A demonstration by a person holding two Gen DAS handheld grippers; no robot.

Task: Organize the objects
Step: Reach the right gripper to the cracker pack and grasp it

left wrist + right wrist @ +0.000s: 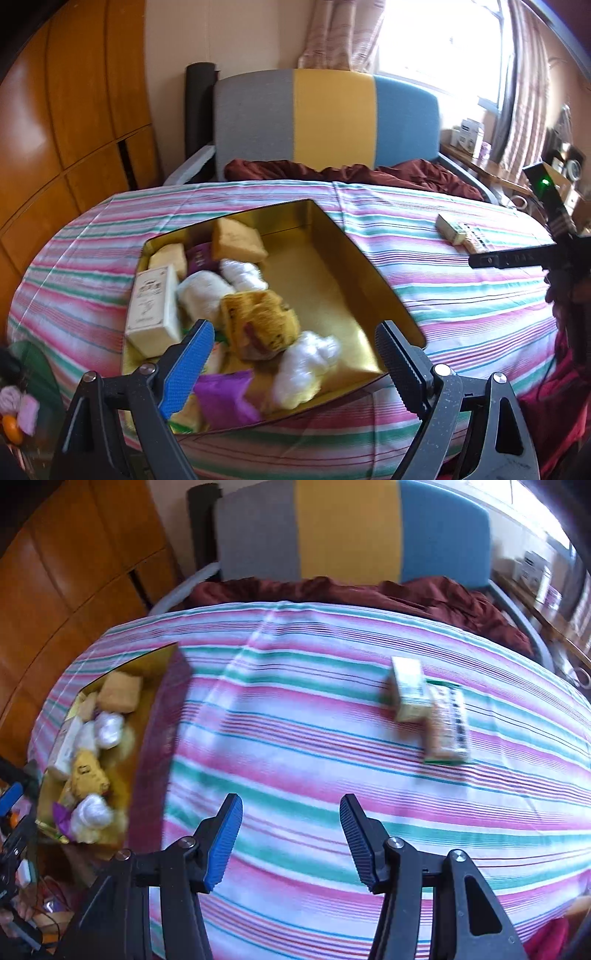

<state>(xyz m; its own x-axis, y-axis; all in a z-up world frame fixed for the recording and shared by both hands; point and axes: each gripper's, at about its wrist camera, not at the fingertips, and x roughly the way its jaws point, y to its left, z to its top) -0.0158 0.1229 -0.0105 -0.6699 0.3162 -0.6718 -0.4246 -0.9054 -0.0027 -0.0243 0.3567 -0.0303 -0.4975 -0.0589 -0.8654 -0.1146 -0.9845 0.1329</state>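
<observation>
Item: two small cartons left loose on the striped tablecloth (295,738), outside the gold-lined tin (332,280).

Location: in the right wrist view the pale upright carton (409,688) and the flat green-edged packet (447,725) lie together on the far right of the cloth, touching or overlapping; blur hides which. Both lie well apart from the tin, which sits at the left of the table and already holds sponges, cotton balls, a white box (153,308) and wrapped pieces.

Relation to jaws: the pair lies ahead and to the right of the right gripper (291,843). The packet's long axis runs roughly near-to-far, leaning slightly left at the far end; the carton's runs much the same. The jaws' opening runs left-right, so it already sits across the packet's narrow width.

Right gripper: partly open, nothing between the pads, only cloth beneath.

Left gripper (295,365): spread wide and empty, hovering over the near edge of the tin with the contents below it, touching none so far as shows.

Nearer hand: the right, judged from both views; from the left wrist view the cartons (456,230) sit far off at the right, with the right tool's dark body beside them.

Assessment: the likely next pick is the right gripper's, reaching forward and rightward, then carrying leftward to the tin.
</observation>
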